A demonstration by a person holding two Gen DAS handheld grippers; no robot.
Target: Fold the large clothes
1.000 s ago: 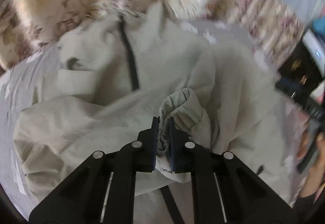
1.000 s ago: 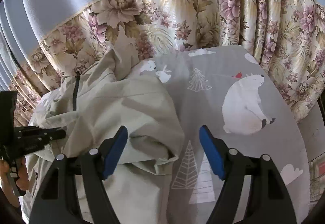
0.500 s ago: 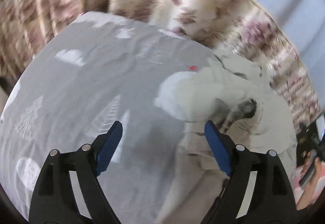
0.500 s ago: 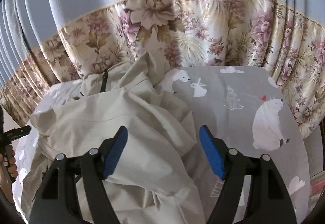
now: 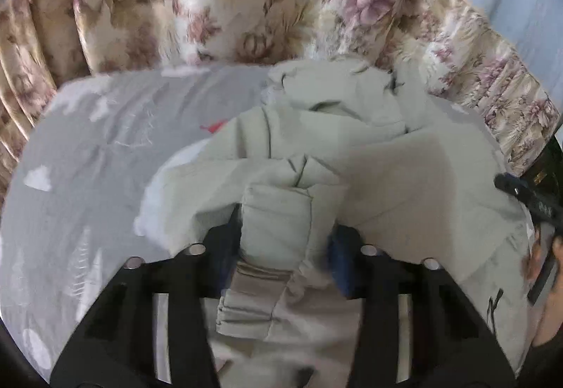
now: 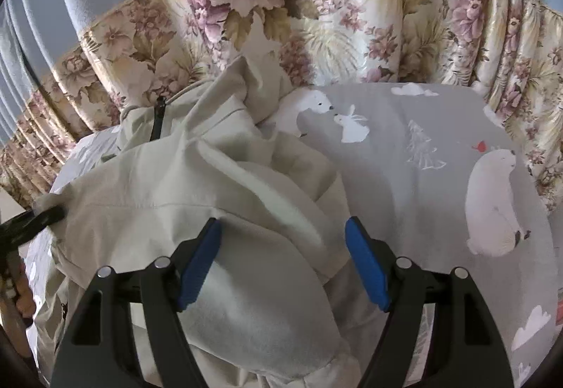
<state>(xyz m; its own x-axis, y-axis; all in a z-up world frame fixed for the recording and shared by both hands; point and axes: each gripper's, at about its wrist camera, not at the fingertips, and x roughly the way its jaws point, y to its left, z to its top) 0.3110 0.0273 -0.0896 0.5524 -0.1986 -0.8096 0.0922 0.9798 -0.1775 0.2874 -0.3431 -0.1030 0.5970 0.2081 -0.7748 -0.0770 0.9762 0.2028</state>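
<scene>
A beige jacket [image 5: 387,159] lies crumpled on a grey printed bedsheet [image 5: 88,159]. My left gripper [image 5: 285,229] has its jaws closing around a thick upright fold of the jacket. The cloth drapes over both blue pads and hides most of them. In the right wrist view the jacket [image 6: 176,176] shows its dark zipper [image 6: 156,120] near the collar. My right gripper [image 6: 283,224] hangs over the jacket's right edge with its jaws closing. Cloth lies under and between the pads, and the pads stand clear of it.
A floral curtain [image 6: 316,18] hangs right behind the bed. The sheet [image 6: 422,176] with bears and trees lies bare to the right of the jacket. A hand [image 5: 549,264] holds the other black gripper at the left view's right edge.
The left gripper let go of the elastic cuff, opened wide, swung across the bed and now closes around a jacket fold. The right gripper shifted over the jacket and its jaws narrowed.
</scene>
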